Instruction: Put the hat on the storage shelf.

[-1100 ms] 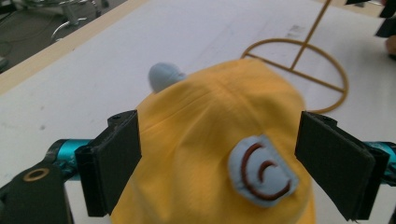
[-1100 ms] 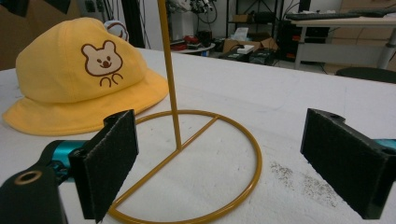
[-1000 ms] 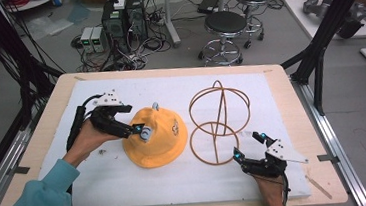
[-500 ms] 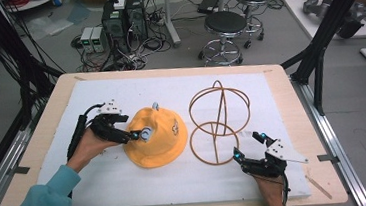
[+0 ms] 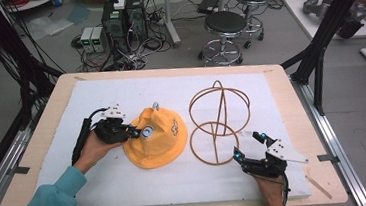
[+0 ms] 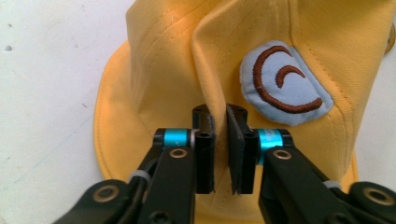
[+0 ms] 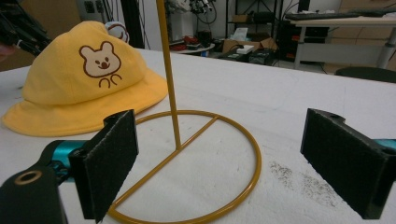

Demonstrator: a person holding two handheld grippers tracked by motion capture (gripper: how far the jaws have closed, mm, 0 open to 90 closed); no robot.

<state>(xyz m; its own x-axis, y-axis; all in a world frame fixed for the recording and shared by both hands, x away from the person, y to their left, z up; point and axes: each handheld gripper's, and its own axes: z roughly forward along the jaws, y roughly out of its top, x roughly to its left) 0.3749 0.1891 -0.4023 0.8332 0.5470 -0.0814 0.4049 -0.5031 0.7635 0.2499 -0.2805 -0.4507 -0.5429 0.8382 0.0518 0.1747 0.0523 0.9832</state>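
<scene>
Presently, a yellow bucket hat (image 5: 157, 143) is lying brim-down on the white pad (image 5: 128, 188) covering the tabletop (image 5: 291, 98), left of centre in the high view; the left tongs (image 5: 134, 132) are reaching in from the hat's left side, and the left gripper view is showing their two jaws pinching a raised fold of the hat's crown (image 6: 210, 70) between the pads, almost together with only the fabric between them; a pale blue patch (image 6: 285, 84) with a brown curl is sitting on the crown just beside that fold, to its right in this view. The person's left hand (image 5: 94, 146), in a teal sleeve (image 5: 49, 205), is holding these tongs.

A wire hat stand (image 5: 218, 122), golden-brown, is standing upright just right of the hat; its round base ring (image 7: 187, 163) is resting on the pad, with a straight post (image 7: 168, 70) rising from it; the hat's brim is lying near the ring, though contact cannot be confirmed.

The right tongs (image 5: 249, 146) are resting low near the front right of the pad, close to the stand's base; their jaws are standing wide apart, gripping nothing; in the right gripper view, the ring is lying between and beyond the two pads, and the hat's bear emblem (image 7: 100, 60) is facing this camera.

Two stools (image 5: 227, 26) are standing on the floor beyond the tabletop.
</scene>
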